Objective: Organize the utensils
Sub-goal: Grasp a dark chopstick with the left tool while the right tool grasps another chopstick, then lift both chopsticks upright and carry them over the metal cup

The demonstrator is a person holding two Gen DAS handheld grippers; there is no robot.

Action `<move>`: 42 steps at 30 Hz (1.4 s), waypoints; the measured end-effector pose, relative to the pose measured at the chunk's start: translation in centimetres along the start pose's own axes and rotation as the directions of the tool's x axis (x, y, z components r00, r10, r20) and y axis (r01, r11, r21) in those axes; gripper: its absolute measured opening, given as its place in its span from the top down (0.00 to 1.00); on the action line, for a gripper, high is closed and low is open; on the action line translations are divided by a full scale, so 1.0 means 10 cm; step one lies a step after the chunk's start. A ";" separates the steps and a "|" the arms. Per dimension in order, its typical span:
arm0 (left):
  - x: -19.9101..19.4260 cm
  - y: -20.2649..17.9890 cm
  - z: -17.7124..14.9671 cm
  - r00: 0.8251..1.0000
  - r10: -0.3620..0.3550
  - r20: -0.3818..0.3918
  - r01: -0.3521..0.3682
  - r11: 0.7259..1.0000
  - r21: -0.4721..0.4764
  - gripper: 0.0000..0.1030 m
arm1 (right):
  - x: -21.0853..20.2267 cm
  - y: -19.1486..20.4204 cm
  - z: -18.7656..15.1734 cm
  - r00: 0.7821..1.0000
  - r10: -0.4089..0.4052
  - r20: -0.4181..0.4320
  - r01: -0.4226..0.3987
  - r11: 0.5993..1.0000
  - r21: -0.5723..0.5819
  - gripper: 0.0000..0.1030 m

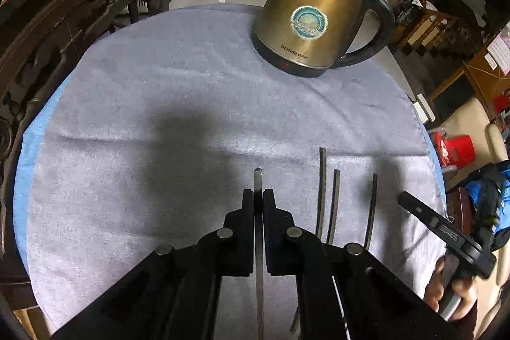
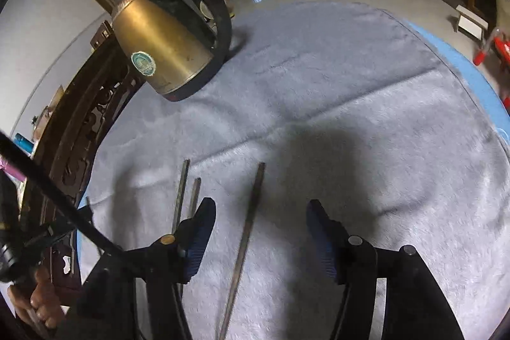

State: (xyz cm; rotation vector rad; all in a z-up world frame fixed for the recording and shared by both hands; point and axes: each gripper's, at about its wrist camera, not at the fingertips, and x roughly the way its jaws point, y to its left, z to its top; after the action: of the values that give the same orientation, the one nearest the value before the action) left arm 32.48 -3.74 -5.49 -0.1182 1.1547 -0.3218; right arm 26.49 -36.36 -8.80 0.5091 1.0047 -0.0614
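Observation:
My left gripper (image 1: 258, 196) is shut on a flat steel utensil handle (image 1: 257, 180) whose rounded tip sticks out past the fingers; its other end is hidden under the gripper. Three dark chopsticks lie roughly parallel on the grey cloth to its right: two close together (image 1: 322, 190) (image 1: 334, 206) and one farther right (image 1: 372, 209). In the right wrist view my right gripper (image 2: 259, 212) is open and empty, low over the cloth, with a single chopstick (image 2: 245, 244) lying between its fingers and the other two (image 2: 181, 193) (image 2: 194, 196) left of its left finger.
A brass electric kettle (image 1: 314, 11) (image 2: 165, 50) with a black handle stands at the far side of the round table covered by a grey cloth (image 1: 159, 91). A carved dark wooden chair (image 1: 63, 21) stands at the table's left edge.

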 end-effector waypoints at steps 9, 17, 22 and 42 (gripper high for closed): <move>0.44 0.20 0.03 0.989 0.040 -0.140 -0.048 0.997 -0.052 0.75 | 0.58 0.36 0.08 0.957 -0.273 -0.094 0.258 0.955 -0.145 0.79; 0.56 0.40 -0.12 0.983 0.025 -0.183 -0.050 0.990 -0.133 0.75 | 0.56 0.41 0.02 0.949 -0.302 -0.087 0.280 0.939 -0.200 0.90; 0.58 0.45 0.01 0.981 0.037 -0.192 -0.064 0.989 -0.135 0.74 | 0.47 0.27 -0.01 0.960 -0.268 -0.085 0.251 0.952 -0.173 0.90; -0.26 0.13 -0.25 0.996 0.083 0.040 -0.083 0.997 -0.001 0.95 | -0.78 0.06 -0.28 0.974 -0.027 0.227 0.040 0.998 -0.056 0.92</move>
State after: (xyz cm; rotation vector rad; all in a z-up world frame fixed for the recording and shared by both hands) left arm 29.52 -1.52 -4.58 -0.0753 1.1170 -0.2455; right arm 20.20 -36.03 -3.40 0.4198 0.7896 -0.1164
